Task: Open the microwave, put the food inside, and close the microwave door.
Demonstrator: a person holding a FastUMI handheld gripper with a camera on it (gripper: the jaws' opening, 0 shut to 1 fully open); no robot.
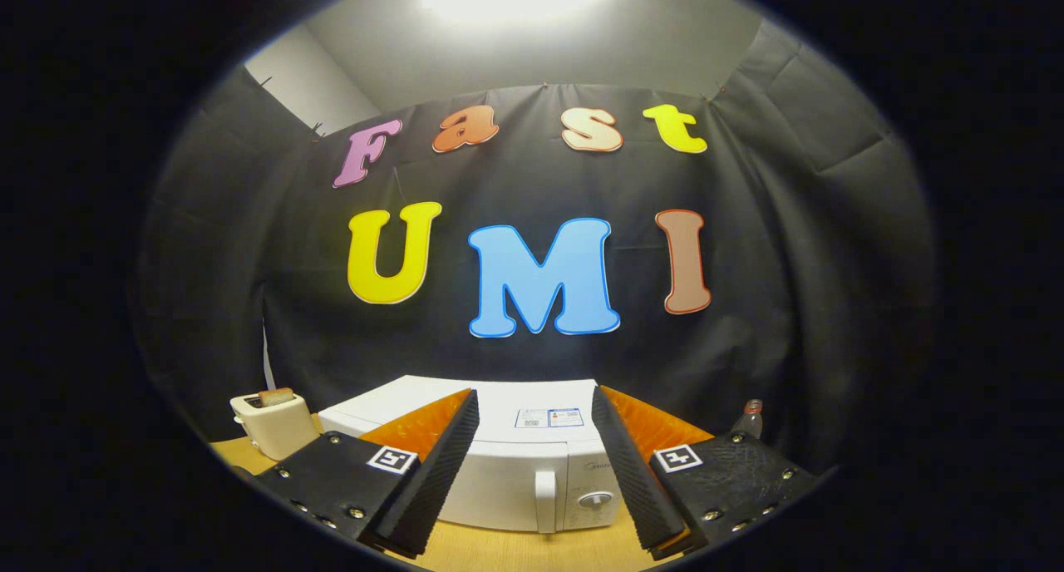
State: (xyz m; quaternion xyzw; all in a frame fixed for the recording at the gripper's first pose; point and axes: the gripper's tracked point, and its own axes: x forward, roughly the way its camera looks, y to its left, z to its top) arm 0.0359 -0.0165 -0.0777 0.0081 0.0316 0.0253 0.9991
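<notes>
A white microwave [507, 464] stands on the wooden table beyond my fingers, its door shut. Its vertical handle [545, 499] and a round knob [595, 499] sit on the front, seen in the gap between my fingers. My gripper [536, 472] is open, held above the table and back from the microwave, with nothing between its fingers. A cream toaster [273, 422] with a slice of bread [276, 396] sticking out of its slot stands to the left of the microwave.
A small bottle [750, 418] stands to the right of the microwave, behind my right finger. The wooden table [515, 549] runs below the microwave's front. Black cloth walls close in the booth behind and at both sides.
</notes>
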